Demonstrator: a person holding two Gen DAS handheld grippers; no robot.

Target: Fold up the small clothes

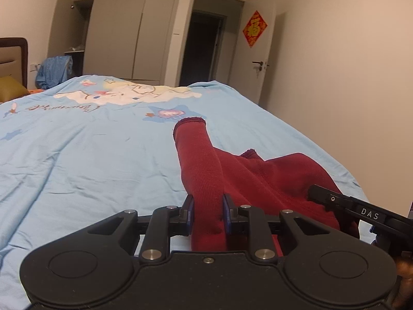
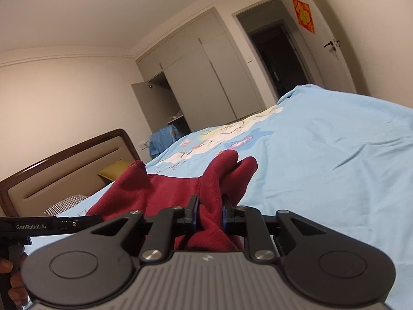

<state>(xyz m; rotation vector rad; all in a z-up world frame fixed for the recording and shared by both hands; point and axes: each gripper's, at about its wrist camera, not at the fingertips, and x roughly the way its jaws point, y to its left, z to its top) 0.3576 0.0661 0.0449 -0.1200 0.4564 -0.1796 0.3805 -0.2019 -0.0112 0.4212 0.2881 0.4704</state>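
Observation:
A dark red knit garment (image 1: 260,178) lies on the light blue bedspread (image 1: 77,155), one sleeve (image 1: 196,152) stretching away toward the room's far side. My left gripper (image 1: 207,208) is shut on the near end of that sleeve. The right gripper's body (image 1: 361,211) shows at the right edge, resting against the red cloth. In the right wrist view my right gripper (image 2: 209,210) is shut on a bunched fold of the same red garment (image 2: 160,193), which rises in a lump ahead of the fingers. The left gripper's arm (image 2: 38,226) sits at the lower left.
The bedspread (image 2: 335,168) has a cartoon print near its far end. A brown headboard (image 2: 64,165), an olive pillow (image 1: 10,89) and a checked pillow (image 2: 67,202) lie at the bed's head. Blue clothes (image 1: 55,71) hang beyond, before a wardrobe (image 1: 124,31) and open doorway (image 1: 204,49).

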